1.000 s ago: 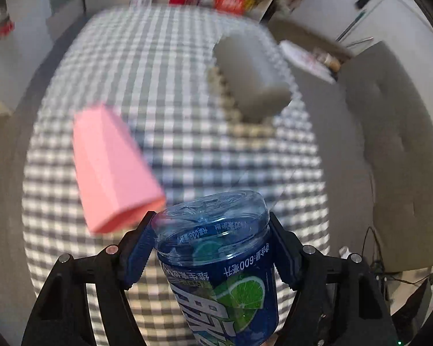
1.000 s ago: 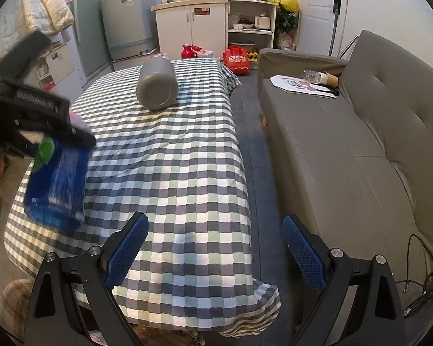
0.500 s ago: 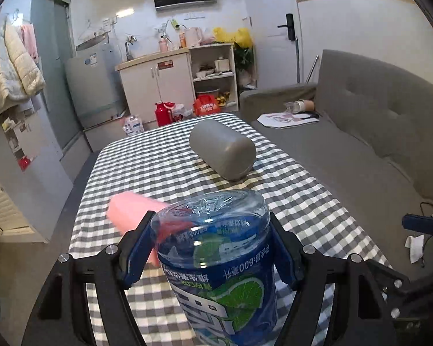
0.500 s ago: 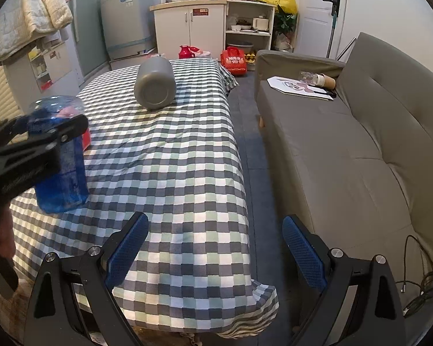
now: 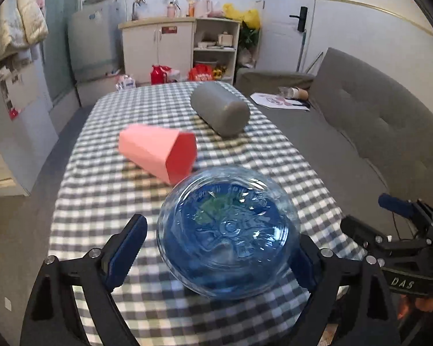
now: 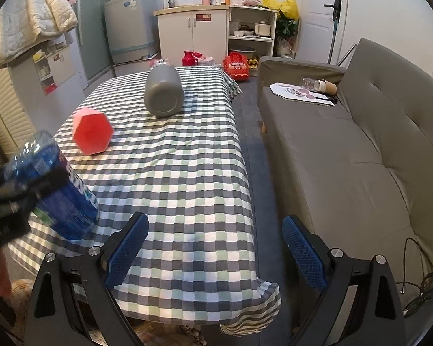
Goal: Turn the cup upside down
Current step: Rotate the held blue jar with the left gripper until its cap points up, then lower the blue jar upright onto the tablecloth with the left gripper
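Note:
A blue transparent plastic cup with a lime label (image 5: 228, 239) stands base-up at the near edge of the checked table (image 5: 135, 196), leaning toward the camera. My left gripper (image 5: 216, 248) has its jaws spread around it; the left pad (image 5: 127, 245) shows a gap from the cup, the right pad is hidden behind it. In the right wrist view the cup (image 6: 54, 190) sits at the left with the left gripper's black body across it. My right gripper (image 6: 213, 248) is open and empty at the table's near right corner.
A pink hexagonal cup (image 5: 161, 150) lies on its side mid-table, also seen in the right wrist view (image 6: 92, 132). A grey cylinder (image 5: 220, 112) lies farther back. A grey sofa (image 6: 360, 155) runs along the right. Cabinets and a fridge stand behind the table.
The left gripper tilted the blue cup over from the air down to the table, and its jaws have spread apart from the cup. The right gripper has barely moved.

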Motion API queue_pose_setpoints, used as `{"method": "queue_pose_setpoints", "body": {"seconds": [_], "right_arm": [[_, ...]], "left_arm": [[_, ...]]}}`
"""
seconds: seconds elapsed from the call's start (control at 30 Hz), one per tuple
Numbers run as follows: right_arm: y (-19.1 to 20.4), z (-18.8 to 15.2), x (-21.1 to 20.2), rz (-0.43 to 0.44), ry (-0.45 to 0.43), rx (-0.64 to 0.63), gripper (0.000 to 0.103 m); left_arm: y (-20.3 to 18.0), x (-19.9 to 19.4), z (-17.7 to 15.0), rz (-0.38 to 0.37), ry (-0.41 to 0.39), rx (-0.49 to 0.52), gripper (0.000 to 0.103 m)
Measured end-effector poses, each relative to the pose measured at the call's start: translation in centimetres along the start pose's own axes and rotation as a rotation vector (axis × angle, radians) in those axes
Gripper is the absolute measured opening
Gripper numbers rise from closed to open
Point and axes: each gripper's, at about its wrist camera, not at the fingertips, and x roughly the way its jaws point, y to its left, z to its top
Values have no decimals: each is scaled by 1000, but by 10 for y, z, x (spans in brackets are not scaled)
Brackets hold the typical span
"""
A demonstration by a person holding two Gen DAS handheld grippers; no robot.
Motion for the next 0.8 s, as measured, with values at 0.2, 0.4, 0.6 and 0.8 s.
{"method": "queue_pose_setpoints", "body": {"seconds": [0.2,0.4,0.6,0.8], "right_arm": [[-1,0,-3,2,3,11,94],[4,0,0,12,13,2,94],[7,0,3,17,17,-1,94],[7,0,3,24,20,3,94]], "left_arm": [[-5,31,-17,27,148,30,88],[-4,38,-15,-1,160,-9,67],[1,51,-3,4,118,-34,67],[1,62,7,14,90,2,71]]}}
